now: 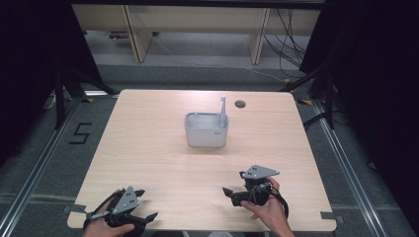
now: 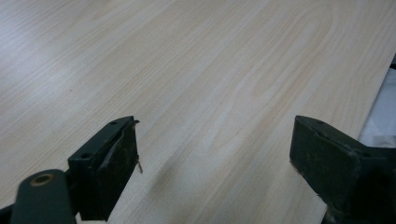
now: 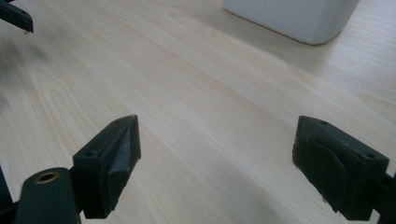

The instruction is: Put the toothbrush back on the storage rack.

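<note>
In the high view a pale wooden surface takes up the middle of the frame, and a white rectangular container stands on it slightly above the centre, with a thin white upright item rising from its right rear corner; what that item is cannot be made out. A small round dark hole sits in the surface to the upper right of the container. At the lower left of the frame a hand holds the left gripper near the front edge of the surface, its fingers spread apart and pinching nothing. At the lower right another hand holds the right gripper, a grey three-cornered plate on top of it, pointing toward the left of the frame; both grippers are well apart from the container. In the left gripper view the two black fingers stand wide open at the bottom corners with bare wood grain between them. In the right gripper view the fingers are likewise spread wide over bare wood, the lower part of the white container shows at the upper right of the frame, and a dark tip of the other gripper shows at the upper left corner. A grey floor with a taped "5" lies to the left of the surface.
</note>
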### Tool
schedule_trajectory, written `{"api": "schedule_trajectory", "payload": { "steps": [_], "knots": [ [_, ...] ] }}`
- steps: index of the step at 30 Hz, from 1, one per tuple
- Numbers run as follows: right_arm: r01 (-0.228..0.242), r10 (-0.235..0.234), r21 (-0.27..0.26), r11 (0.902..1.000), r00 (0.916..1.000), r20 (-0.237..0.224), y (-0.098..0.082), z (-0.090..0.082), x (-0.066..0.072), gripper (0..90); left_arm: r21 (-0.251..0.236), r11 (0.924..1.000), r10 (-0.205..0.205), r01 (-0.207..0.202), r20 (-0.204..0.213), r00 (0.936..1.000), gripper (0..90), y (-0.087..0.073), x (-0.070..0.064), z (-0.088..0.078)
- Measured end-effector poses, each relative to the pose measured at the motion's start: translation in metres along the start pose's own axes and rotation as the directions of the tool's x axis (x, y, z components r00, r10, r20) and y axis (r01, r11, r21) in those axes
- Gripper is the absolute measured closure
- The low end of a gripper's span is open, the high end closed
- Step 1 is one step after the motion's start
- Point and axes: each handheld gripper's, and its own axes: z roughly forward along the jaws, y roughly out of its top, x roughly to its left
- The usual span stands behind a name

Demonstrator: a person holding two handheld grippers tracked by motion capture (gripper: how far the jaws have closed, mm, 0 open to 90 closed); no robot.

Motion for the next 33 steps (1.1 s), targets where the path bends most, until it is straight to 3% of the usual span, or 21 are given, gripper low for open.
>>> {"api": "schedule_trajectory", "payload": {
  "steps": [2, 3, 4, 8, 10, 14, 16, 18, 19, 22, 24, 25, 27, 29, 31, 33],
  "knots": [
    [-0.022, 0.022, 0.007, 0.9997, 0.9997, -0.007, -0.003, -0.002, 0.002, 16.2, -0.001, 1.0, 0.0, 0.0, 0.001, 1.0, 14.7, 0.0, 0.0, 0.0],
    [0.004, -0.004, 0.001, 1.0, 1.0, 0.004, -0.004, -0.002, 0.001, 16.2, -0.002, 1.0, 0.001, -0.001, -0.001, 1.0, 14.7, 0.0, 0.0, 0.0],
    [-0.026, 0.026, 0.008, 0.9996, 0.9997, 0.001, -0.006, -0.003, 0.003, 16.2, -0.002, 1.0, 0.001, -0.001, -0.001, 1.0, 14.7, 0.0, 0.0, 0.0],
    [-0.002, 0.002, 0.031, 0.9995, 1.0, -0.001, -0.01, -0.006, 0.003, 16.2, -0.001, 1.0, 0.002, -0.002, 0.0, 1.0, 14.7, 0.0, 0.0, 0.0],
    [-0.033, 0.033, 0.039, 0.9987, 0.9994, 0.006, -0.013, -0.008, 0.004, 16.2, -0.001, 1.0, 0.001, -0.001, -0.001, 1.0, 14.7, 0.0, 0.0, 0.0],
    [-0.02, 0.018, 0.054, 0.9984, 0.9996, 0.022, -0.016, -0.011, 0.004, 16.2, -0.001, 1.0, -0.003, 0.003, 0.001, 1.0, 14.7, 0.0, -0.001, 0.0],
    [-0.034, 0.032, 0.063, 0.9974, 0.999, 0.03, -0.018, -0.012, 0.005, 16.2, -0.001, 1.0, 0.001, -0.001, -0.001, 1.0, 14.7, 0.0, 0.0, 0.0],
    [-0.01, 0.008, 0.055, 0.9985, 0.9995, 0.032, -0.019, -0.012, 0.003, 16.2, -0.002, 1.0, 0.001, -0.001, -0.001, 1.0, 14.7, 0.0, 0.0, 0.0],
    [-0.031, 0.029, 0.063, 0.9975, 0.999, 0.033, -0.02, -0.013, 0.004, 16.2, -0.001, 1.0, 0.003, -0.003, 0.0, 1.0, 14.7, 0.0, 0.0, 0.0],
    [-0.022, 0.02, 0.073, 0.9971, 0.9994, 0.028, -0.023, -0.014, 0.004, 16.1, 0.0, 1.0, 0.003, -0.003, -0.001, 1.0, 14.7, 0.0, 0.0, 0.0],
    [-0.04, 0.038, 0.08, 0.996, 0.9989, 0.027, -0.024, -0.015, 0.004, 16.2, -0.007, 1.0, -0.003, 0.003, 0.0, 1.0, 14.7, 0.0, -0.001, 0.001],
    [-0.016, 0.012, 0.087, 0.9961, 0.9988, 0.046, -0.026, -0.016, 0.004, 16.2, -0.007, 1.0, 0.005, -0.005, 0.002, 1.0, 14.7, 0.0, 0.0, 0.0],
    [-0.027, 0.023, 0.09, 0.9956, 0.9984, 0.051, -0.026, -0.016, 0.005, 16.2, -0.007, 1.0, 0.005, -0.005, 0.001, 1.0, 14.7, 0.0, 0.0, 0.0],
    [0.0, -0.004, 0.093, 0.9957, 0.9987, 0.051, -0.027, -0.017, 0.005, 16.2, -0.005, 1.0, 0.005, -0.005, 0.0, 1.0, 14.7, 0.0, 0.0, 0.0],
    [-0.025, 0.02, 0.105, 0.9941, 0.9987, 0.047, -0.028, -0.018, 0.006, 16.2, -0.005, 1.0, 0.006, -0.006, 0.006, 1.0, 14.7, 0.0, 0.0, 0.001],
    [0.007, -0.012, 0.086, 0.9962, 0.9985, 0.053, -0.029, -0.016, 0.005, 16.2, -0.005, 1.0, 0.006, -0.006, 0.001, 1.0, 14.7, 0.0, 0.0, 0.0]
  ]
}}
